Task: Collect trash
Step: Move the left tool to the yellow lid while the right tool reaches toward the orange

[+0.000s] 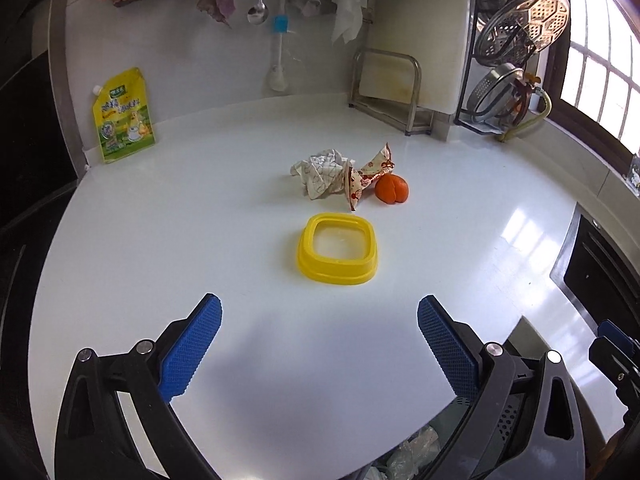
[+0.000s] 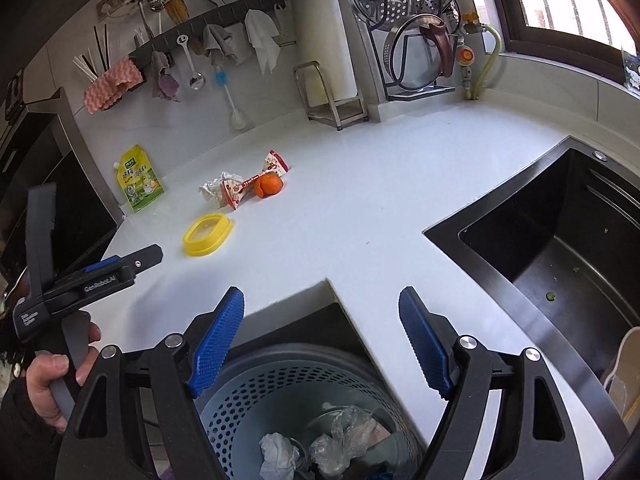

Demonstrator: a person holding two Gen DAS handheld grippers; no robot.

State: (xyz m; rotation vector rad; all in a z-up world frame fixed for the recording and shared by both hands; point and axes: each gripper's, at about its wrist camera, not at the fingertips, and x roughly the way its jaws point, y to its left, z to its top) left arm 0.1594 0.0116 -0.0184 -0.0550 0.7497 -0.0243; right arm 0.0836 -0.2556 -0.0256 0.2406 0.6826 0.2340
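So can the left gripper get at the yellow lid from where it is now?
Probably yes. The left gripper has its jaws open and empty, the yellow lid lies straight ahead, and only bare countertop lies between them.

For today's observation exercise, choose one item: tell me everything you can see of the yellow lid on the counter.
The yellow lid is a squarish plastic frame with rounded corners, a raised inner rim and a flared outer skirt. Its centre looks clear or whitish, not yellow. It lies flat on the white counter, apart from everything else: the crumpled paper and the orange fruit sit just beyond it without touching. No gripper touches it.
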